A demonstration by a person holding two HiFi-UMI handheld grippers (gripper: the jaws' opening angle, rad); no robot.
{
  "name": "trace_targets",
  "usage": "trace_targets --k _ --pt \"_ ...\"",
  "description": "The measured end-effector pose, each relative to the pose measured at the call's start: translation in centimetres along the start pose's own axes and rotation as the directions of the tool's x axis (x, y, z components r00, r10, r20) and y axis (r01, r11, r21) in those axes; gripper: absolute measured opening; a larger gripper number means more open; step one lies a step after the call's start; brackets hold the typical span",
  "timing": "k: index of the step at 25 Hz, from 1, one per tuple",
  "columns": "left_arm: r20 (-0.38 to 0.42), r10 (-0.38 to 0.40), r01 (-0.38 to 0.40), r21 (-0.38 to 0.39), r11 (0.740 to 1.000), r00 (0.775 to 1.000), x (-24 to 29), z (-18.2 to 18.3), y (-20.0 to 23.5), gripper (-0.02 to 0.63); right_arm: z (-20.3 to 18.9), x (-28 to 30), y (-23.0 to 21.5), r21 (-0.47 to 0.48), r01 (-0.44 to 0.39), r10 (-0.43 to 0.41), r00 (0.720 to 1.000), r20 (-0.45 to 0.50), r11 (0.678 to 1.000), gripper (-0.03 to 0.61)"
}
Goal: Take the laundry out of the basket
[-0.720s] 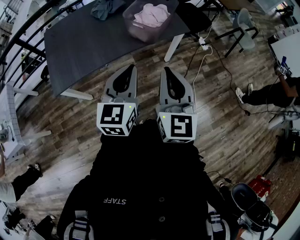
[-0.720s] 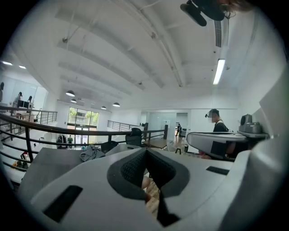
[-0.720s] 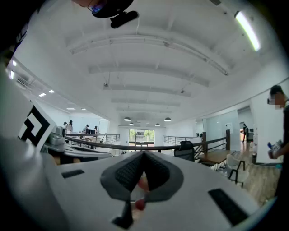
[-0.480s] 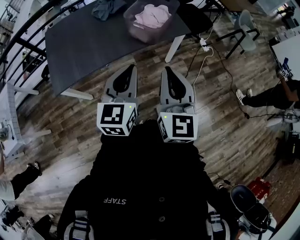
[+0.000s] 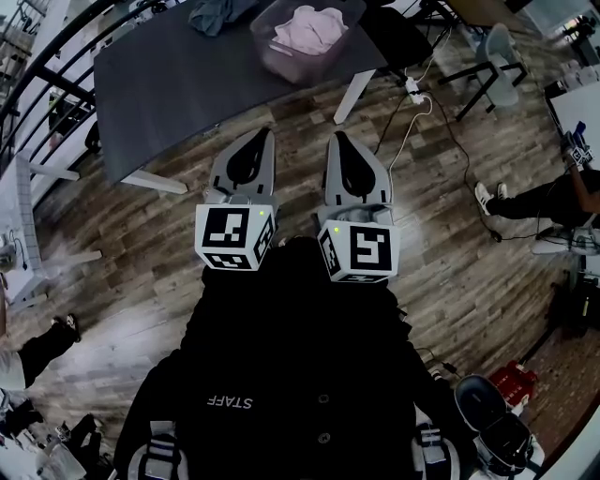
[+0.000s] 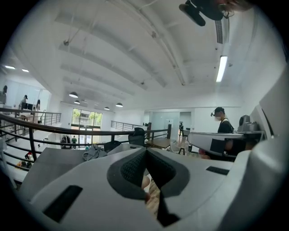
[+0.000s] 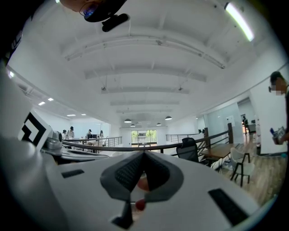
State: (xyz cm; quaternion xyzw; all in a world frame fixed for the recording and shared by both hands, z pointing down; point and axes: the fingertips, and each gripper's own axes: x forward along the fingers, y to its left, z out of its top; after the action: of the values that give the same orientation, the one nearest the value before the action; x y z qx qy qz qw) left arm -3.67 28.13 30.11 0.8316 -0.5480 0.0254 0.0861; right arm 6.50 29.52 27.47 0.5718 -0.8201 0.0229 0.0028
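Observation:
A translucent basket (image 5: 265, 54) stands on the far side of a dark grey table (image 5: 178, 94), with pink laundry (image 5: 305, 28) inside it. A blue-grey garment (image 5: 217, 14) lies on the table to its left and also shows in the left gripper view (image 6: 94, 152). My left gripper (image 5: 265, 134) and right gripper (image 5: 335, 138) are held side by side and level in front of my body, over the wooden floor, short of the table's near edge. Both are shut with nothing between the jaws, as the left gripper (image 6: 146, 151) and right gripper (image 7: 144, 154) views also show.
A black chair (image 5: 394, 33) and a grey chair (image 5: 495, 56) stand right of the table. A power strip with a white cable (image 5: 410, 89) lies on the floor. A person sits at the right (image 5: 553, 192). A black railing (image 5: 37, 56) runs along the left.
Both grippers stay shut and side by side in the same spot. The head view has drifted slightly; nothing else has moved.

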Motion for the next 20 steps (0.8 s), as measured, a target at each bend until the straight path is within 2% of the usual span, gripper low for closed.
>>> trace_targets --k 12,20 --pt "-0.026 0.017 -0.017 -0.008 1.000 1.000 0.6 -1.8 -1.4 0.000 -1.0 -1.0 -0.6 0.015 -0.062 0.062 0.998 0.005 0.998 0.015" --pt "-0.038 -0.005 0.006 0.007 1.000 0.999 1.7 -2.3 -3.1 0.000 -1.3 -1.3 -2.1 0.028 -0.068 0.068 0.998 0.005 0.997 0.015"
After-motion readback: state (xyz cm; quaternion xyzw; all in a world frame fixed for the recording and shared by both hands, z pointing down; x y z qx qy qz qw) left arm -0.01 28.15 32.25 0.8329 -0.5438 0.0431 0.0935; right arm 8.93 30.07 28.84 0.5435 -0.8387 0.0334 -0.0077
